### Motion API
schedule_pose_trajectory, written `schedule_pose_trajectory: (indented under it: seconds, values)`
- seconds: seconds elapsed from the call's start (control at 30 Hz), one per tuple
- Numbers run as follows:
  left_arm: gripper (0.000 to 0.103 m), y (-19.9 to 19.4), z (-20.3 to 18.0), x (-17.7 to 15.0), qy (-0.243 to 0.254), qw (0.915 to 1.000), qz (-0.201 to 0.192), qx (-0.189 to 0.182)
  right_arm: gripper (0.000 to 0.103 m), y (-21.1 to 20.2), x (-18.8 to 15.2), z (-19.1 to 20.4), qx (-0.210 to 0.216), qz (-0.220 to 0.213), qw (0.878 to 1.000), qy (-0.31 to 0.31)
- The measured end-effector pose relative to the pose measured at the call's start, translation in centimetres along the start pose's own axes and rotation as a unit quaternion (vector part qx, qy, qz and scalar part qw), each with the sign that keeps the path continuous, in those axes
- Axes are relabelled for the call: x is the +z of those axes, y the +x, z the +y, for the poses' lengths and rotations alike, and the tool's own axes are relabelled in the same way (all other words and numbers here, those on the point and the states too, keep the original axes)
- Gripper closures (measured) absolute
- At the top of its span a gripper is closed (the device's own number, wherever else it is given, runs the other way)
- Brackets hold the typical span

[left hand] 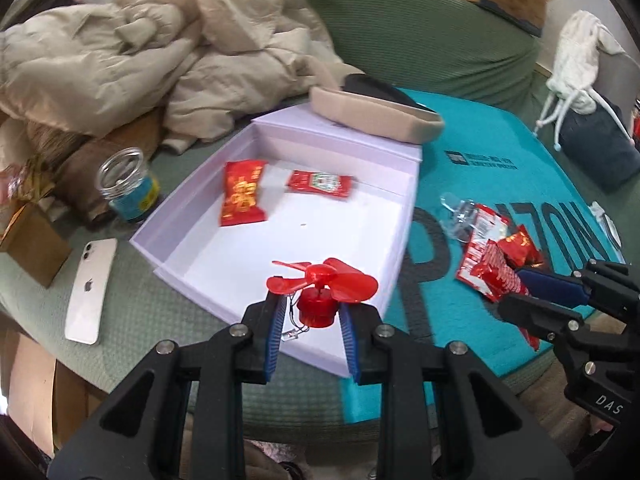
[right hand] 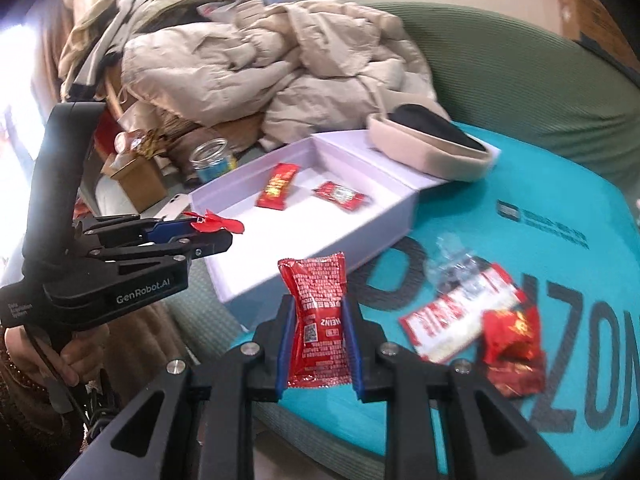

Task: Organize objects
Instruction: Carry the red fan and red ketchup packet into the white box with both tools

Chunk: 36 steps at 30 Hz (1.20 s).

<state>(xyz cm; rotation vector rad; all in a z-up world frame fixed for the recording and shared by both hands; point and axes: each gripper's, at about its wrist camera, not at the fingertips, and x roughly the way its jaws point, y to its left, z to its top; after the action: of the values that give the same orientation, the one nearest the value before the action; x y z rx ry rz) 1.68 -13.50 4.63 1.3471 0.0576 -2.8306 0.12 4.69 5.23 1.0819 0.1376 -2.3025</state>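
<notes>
My left gripper [left hand: 314, 312] is shut on a small red toy fan [left hand: 320, 284], held over the near edge of an open white box [left hand: 360, 248]. Inside the box lie a red snack packet [left hand: 243, 194] and a red ketchup sachet [left hand: 320, 182]. My right gripper [right hand: 318, 334] is shut on a red Heinz ketchup sachet [right hand: 318, 320], held up just right of the box [right hand: 248, 280]. In the right wrist view the left gripper [right hand: 208, 236] with the fan [right hand: 218, 224] reaches in from the left. More red and white packets [right hand: 472, 316] and clear plastic [right hand: 452, 264] lie on the teal mat [right hand: 560, 280].
A beige coat [left hand: 168, 48] is heaped on the green sofa behind the box. A beige cap [left hand: 376, 114] rests on the box lid. A glass jar [left hand: 126, 186], a white phone [left hand: 90, 290] and a cardboard box [left hand: 32, 244] lie left of the white box.
</notes>
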Motion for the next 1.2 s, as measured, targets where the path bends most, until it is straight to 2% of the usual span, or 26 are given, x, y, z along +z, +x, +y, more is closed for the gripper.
schedule_pose_trajectory:
  seconds: [0.3,0.63,0.97,1.2]
  values:
    - [0.078,-0.5,3.3,1.3,-0.026,0.9995,-0.003,0.016,0.080,1.2,3.0,2.6,0.031,0.004,0.999,-0.025]
    - [0.078,0.0,4.9,5.3,-0.030,0.9993,-0.015,0.018,0.080,2.5,7.2,2.5,0.040,0.005,0.999,-0.033]
    - [0.078,3.0,5.8,9.0,-0.031,0.9986,-0.011,0.040,0.080,4.8,10.2,0.7,0.048,0.002,0.998,-0.041]
    - [0.078,6.9,6.4,10.7,-0.035,0.9985,0.000,0.043,0.080,7.9,12.2,-0.4,0.051,0.006,0.997,-0.065]
